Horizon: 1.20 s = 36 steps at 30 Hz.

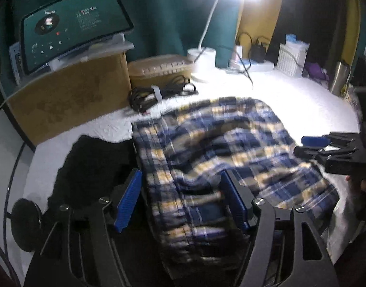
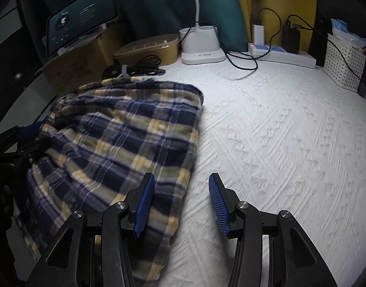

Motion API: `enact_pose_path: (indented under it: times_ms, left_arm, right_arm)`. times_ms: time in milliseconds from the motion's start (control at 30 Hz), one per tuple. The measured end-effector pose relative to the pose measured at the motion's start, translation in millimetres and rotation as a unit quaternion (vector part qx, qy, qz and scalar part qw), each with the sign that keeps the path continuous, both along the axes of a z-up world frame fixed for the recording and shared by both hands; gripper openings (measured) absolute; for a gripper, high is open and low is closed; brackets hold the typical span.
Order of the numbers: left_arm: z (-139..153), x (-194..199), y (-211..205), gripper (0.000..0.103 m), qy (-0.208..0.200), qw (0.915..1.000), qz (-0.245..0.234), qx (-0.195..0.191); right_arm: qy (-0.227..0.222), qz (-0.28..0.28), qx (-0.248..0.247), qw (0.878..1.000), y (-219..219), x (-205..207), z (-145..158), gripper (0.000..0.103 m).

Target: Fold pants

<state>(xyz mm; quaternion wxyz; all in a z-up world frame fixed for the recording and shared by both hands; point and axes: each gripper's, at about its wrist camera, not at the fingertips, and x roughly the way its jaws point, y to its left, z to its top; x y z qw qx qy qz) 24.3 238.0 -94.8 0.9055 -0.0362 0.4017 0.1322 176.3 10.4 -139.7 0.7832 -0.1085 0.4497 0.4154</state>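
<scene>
Blue, yellow and white plaid pants point(image 1: 218, 143) lie folded in a bundle on the white textured table cover point(image 1: 302, 95). My left gripper point(image 1: 180, 201) hangs over their near left part, jaws apart, with the cloth lying between and under the blue pads point(image 1: 129, 198); no grip shows. In the right wrist view the pants point(image 2: 115, 129) fill the left half. My right gripper point(image 2: 181, 203) stands open at their right edge, left pad point(image 2: 144, 203) above the plaid, right pad over the bare cover point(image 2: 278, 143). Each gripper shows in the other's view: the right gripper point(image 1: 326, 148) and the left gripper point(image 2: 22, 138).
A dark cloth point(image 1: 94, 167) lies left of the pants. Along the back stand a cardboard box point(image 1: 70, 100) with a monitor point(image 1: 72, 24), a lidded food tub point(image 2: 149, 47), a cable bundle point(image 1: 159, 93), a lamp base point(image 2: 202, 45), a power strip point(image 2: 283, 55) and a white basket point(image 2: 343, 64).
</scene>
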Motion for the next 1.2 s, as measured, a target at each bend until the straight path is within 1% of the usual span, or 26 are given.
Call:
enact_pose_path:
  times_ms: [200, 333, 433, 467, 500, 600, 1000, 1200]
  left_arm:
    - [-15.5, -5.7, -0.7, 0.068, 0.021, 0.9997, 0.011, -0.004]
    - [-23.5, -9.8, -1.5, 0.068, 0.024, 0.9996, 0.017, 0.002]
    - [-26.1, -13.0, 0.5, 0.069, 0.022, 0.9995, 0.023, -0.005]
    - [-26.3, -13.9, 1.4, 0.071, 0.020, 0.9994, 0.027, -0.005]
    - [-26.3, -14.7, 2.6, 0.074, 0.019, 0.9994, 0.030, -0.005]
    - [-25.9, -18.0, 7.0, 0.076, 0.015, 0.9990, 0.041, -0.014]
    - [-16.2, -32.4, -0.9, 0.075, 0.009, 0.9989, 0.047, 0.000]
    - [-6.8, -40.4, -10.2, 0.075, -0.001, 0.9988, 0.047, 0.009]
  right_arm:
    - [0.005, 0.001, -0.006, 1.000, -7.9, -11.9, -4.7, 0.049]
    - [0.001, -0.001, -0.006, 1.000, -14.7, -19.6, -4.6, 0.049]
    - [-0.005, 0.000, -0.012, 1.000, -20.0, -24.0, -4.2, 0.050]
    - [-0.011, -0.002, -0.017, 1.000, -21.8, -25.8, -4.2, 0.051]
    - [-0.013, -0.001, -0.018, 1.000, -23.7, -26.8, -4.1, 0.052]
    - [-0.019, -0.004, -0.024, 1.000, -30.6, -29.3, -3.8, 0.058]
    - [-0.021, -0.018, -0.024, 0.999, -50.7, -38.7, -1.4, 0.058]
    - [-0.025, -0.035, -0.024, 0.999, -68.6, -44.4, 2.3, 0.058]
